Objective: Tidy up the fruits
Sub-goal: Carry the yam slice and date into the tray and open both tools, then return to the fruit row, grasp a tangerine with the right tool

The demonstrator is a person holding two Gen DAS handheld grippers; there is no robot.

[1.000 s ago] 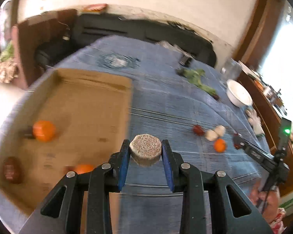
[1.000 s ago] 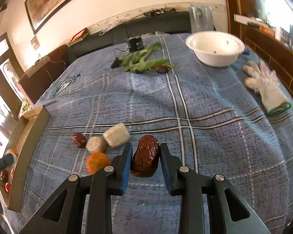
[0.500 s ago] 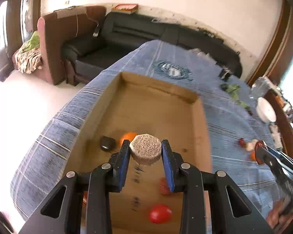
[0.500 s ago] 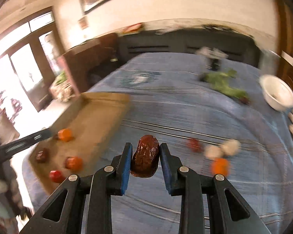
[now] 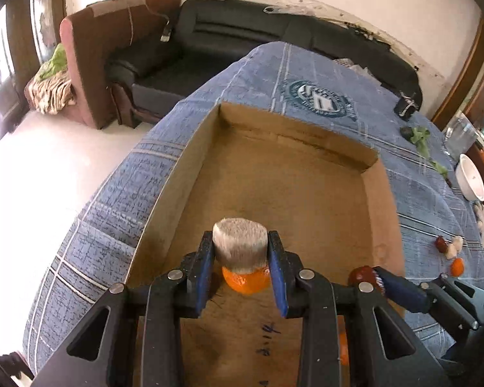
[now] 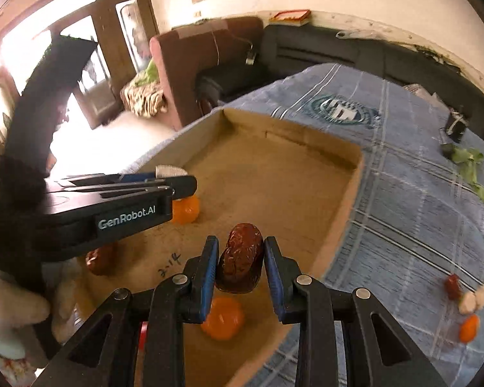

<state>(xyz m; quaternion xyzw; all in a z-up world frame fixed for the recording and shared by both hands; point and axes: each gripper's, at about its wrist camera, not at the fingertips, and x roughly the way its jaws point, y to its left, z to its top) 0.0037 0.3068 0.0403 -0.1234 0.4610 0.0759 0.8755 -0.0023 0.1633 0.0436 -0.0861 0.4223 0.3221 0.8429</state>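
Note:
My left gripper (image 5: 241, 258) is shut on a pale round rough-skinned fruit (image 5: 239, 243) and holds it over the cardboard tray (image 5: 293, 135), above an orange (image 5: 247, 282). My right gripper (image 6: 241, 266) is shut on a dark red date (image 6: 241, 259) over the tray's near right part (image 6: 348, 200). The left gripper also shows in the right wrist view (image 6: 174, 180), to the left. In the tray lie two oranges (image 6: 185, 209) (image 6: 222, 319) and another date (image 6: 100, 259).
The tray sits at the left end of a blue checked tablecloth (image 5: 306, 74). Loose fruits (image 6: 468, 303) lie on the cloth to the right. Green leaves (image 6: 471, 167) and a white bowl (image 5: 471, 177) are farther off. A sofa (image 5: 242, 35) stands behind the table.
Both grippers have moved left from the loose fruits to above the cardboard tray, each still holding its fruit. The left gripper has come lower over the tray.

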